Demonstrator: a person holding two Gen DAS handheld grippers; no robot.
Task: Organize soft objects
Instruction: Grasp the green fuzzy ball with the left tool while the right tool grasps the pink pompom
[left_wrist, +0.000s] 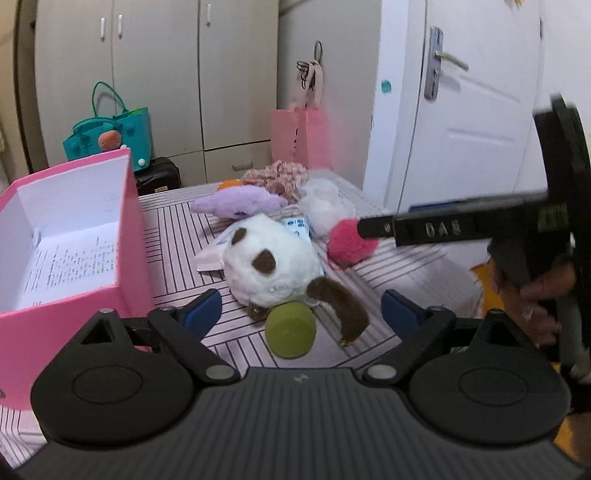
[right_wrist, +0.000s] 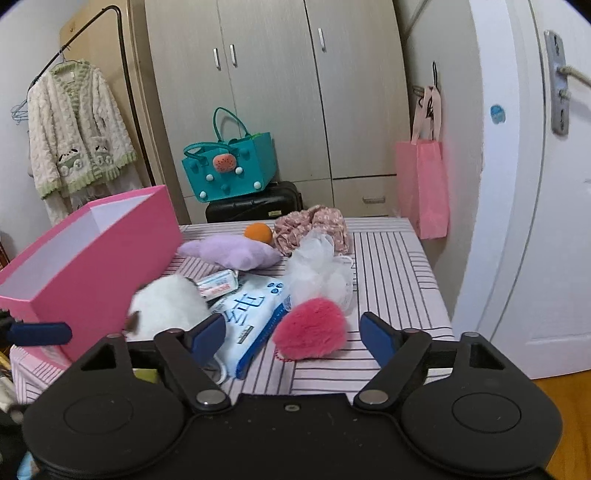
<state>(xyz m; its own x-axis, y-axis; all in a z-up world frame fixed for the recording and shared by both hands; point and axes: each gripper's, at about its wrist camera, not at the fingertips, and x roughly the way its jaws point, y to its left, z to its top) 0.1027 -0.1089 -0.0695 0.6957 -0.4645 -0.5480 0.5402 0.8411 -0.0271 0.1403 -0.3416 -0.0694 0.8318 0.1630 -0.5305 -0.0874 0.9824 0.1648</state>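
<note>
A white and brown panda plush (left_wrist: 271, 258) lies on the striped table (left_wrist: 173, 236), with a green ball (left_wrist: 290, 329) in front of it. My left gripper (left_wrist: 301, 312) is open, its jaws either side of the ball and plush. A pink fluffy ball (right_wrist: 312, 328) lies just ahead of my open right gripper (right_wrist: 293, 332); it also shows in the left wrist view (left_wrist: 351, 242). Behind lie a purple star plush (right_wrist: 231, 251), a white mesh puff (right_wrist: 321, 273), a floral scrunchie (right_wrist: 314, 227) and an orange ball (right_wrist: 258, 232). The panda plush (right_wrist: 166, 306) shows at left.
An open pink box (left_wrist: 74, 236) stands on the table's left side (right_wrist: 92, 266). A tissue pack (right_wrist: 251, 317) and a small packet (right_wrist: 218, 282) lie mid-table. A teal bag (right_wrist: 231, 166) sits on a black case behind. A pink paper bag (right_wrist: 423, 184) hangs by the white door (right_wrist: 535, 184).
</note>
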